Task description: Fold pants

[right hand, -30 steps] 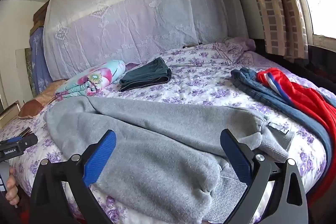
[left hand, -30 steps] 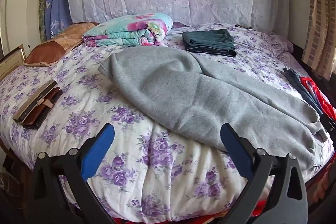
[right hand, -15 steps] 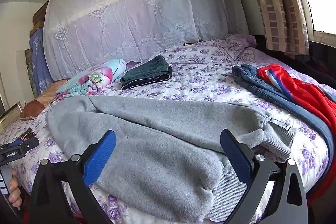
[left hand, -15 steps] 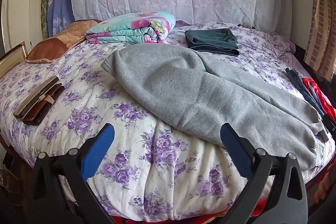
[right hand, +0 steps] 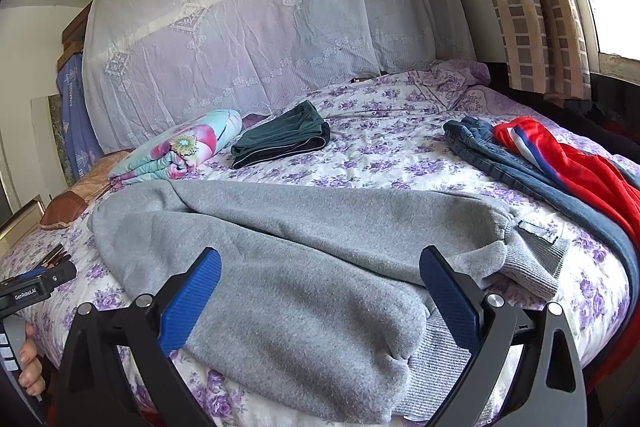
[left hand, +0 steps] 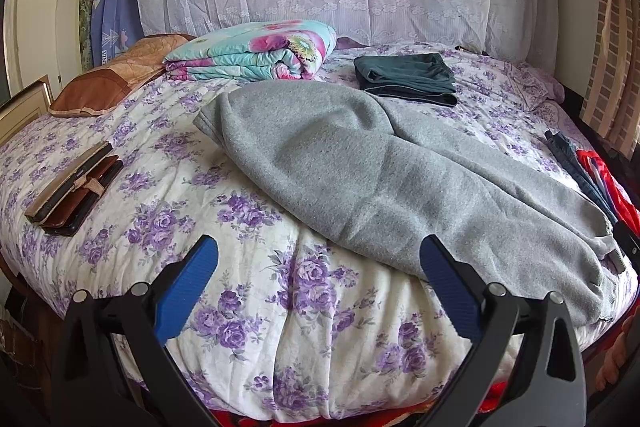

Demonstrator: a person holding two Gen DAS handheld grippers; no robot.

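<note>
Floral bedspread [left hand: 168,227] bearing grey pants [left hand: 380,171], spread flat, legs overlapping, cuffs toward 4 o'clock in the left view. Left gripper [left hand: 318,269], jaws released and empty, hovers with the pants at its 1 o'clock. Right gripper [right hand: 320,277], likewise released, frames the cuffs. Only the right view shows jeans [right hand: 508,163], a red garment [right hand: 580,171], and "GenRobot.AI" lettering at 9 o'clock.

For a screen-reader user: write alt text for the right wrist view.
Grey sweatpants lie across a purple-flowered bed, with the open right gripper over their near leg. Behind lie folded dark green pants and a floral quilt; jeans and a red garment lie right.
</note>
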